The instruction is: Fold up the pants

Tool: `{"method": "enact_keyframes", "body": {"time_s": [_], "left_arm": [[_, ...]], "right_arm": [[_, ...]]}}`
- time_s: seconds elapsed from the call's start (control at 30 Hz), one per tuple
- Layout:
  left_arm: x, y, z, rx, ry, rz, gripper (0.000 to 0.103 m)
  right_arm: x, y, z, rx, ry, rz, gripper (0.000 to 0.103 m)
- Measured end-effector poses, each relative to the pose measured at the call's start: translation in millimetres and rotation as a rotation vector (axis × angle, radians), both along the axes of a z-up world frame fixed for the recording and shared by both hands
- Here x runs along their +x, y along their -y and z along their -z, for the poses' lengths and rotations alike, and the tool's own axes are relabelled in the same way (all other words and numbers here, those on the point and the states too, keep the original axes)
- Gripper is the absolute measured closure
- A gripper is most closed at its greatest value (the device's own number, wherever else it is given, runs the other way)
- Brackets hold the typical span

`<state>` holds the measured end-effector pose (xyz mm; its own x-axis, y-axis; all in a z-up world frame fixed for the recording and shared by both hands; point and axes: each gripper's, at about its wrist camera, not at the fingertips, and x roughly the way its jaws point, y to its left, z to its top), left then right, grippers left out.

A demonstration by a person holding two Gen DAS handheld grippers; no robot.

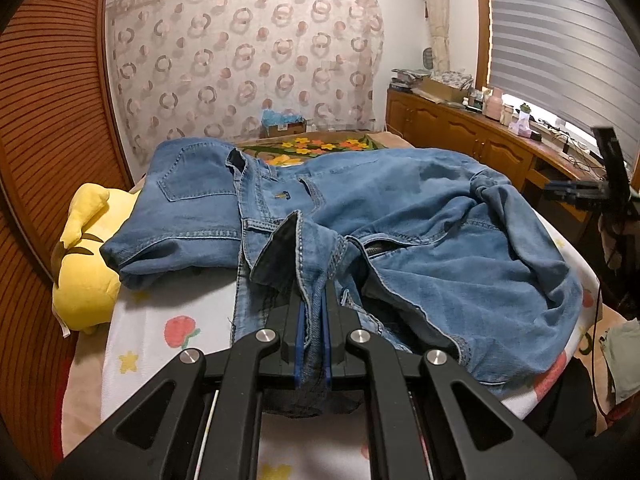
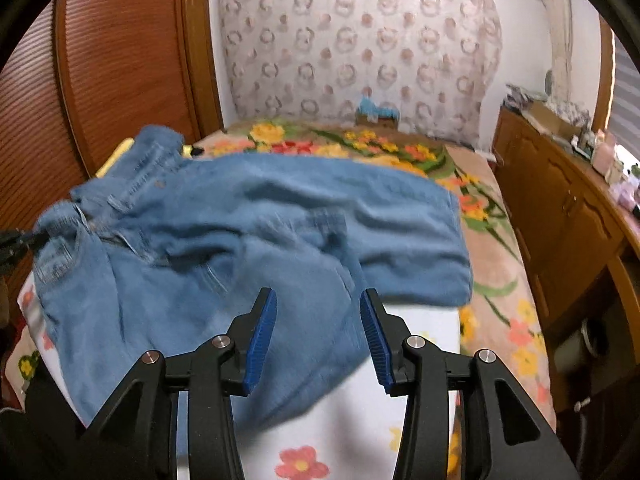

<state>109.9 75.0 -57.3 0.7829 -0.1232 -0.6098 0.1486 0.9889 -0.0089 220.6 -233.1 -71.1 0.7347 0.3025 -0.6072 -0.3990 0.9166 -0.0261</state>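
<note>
Light blue denim pants (image 1: 400,216) lie crumpled across the bed, waistband and back pocket toward the left. My left gripper (image 1: 313,292) is shut on a fold of the pants near the waistband, denim pinched between its blue pads. In the right wrist view the pants (image 2: 248,232) spread across the bed, blurred. My right gripper (image 2: 318,300) is open and empty, just above the near leg of the pants. The right gripper also shows at the right edge of the left wrist view (image 1: 592,192). The left gripper shows at the left edge of the right wrist view (image 2: 16,240).
A yellow plush toy (image 1: 86,256) lies at the pants' left. A white flowered sheet (image 2: 360,420) covers the near bed over a floral blanket (image 2: 480,216). A wooden cabinet (image 2: 560,216) with clutter runs along the right. A wooden slatted panel (image 1: 48,120) stands left.
</note>
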Motion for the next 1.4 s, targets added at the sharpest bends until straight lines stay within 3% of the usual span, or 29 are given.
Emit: {"method": "enact_keyframes", "body": {"time_s": [0.27,0.53,0.6,0.67,0.83,1.1,1.23,1.4], "left_arm": [[5,-4,6,0.007,-0.017,-0.004,0.095],[10,-4,15,0.012,-0.045,-0.016,0.095],[11,-3,16,0.013,-0.051,-0.016,0.095],[13,-3,18,0.015,-0.056,-0.018,0.095],[8,-3,8,0.006,-0.011,-0.024,0.095],[-1,-15,-44,-0.032,0.127,-0.057,0.096],[9,-26,-65,-0.049,0.169,-0.088,0.096],[35,-34,-88,-0.061,0.212,-0.103,0.096]], "right_arm": [[44,-9,34,0.048,-0.109,-0.002,0.058],[82,-5,33,0.092,-0.169,-0.018,0.058],[79,-2,27,0.105,-0.153,-0.048,0.058],[75,-4,23,0.118,-0.137,-0.073,0.084],[51,9,4,0.144,-0.02,-0.059,0.096],[22,56,-44,0.185,0.189,0.08,0.097],[21,86,-63,0.179,0.24,0.17,0.097],[27,86,-76,0.156,0.292,0.229,0.097]]}}
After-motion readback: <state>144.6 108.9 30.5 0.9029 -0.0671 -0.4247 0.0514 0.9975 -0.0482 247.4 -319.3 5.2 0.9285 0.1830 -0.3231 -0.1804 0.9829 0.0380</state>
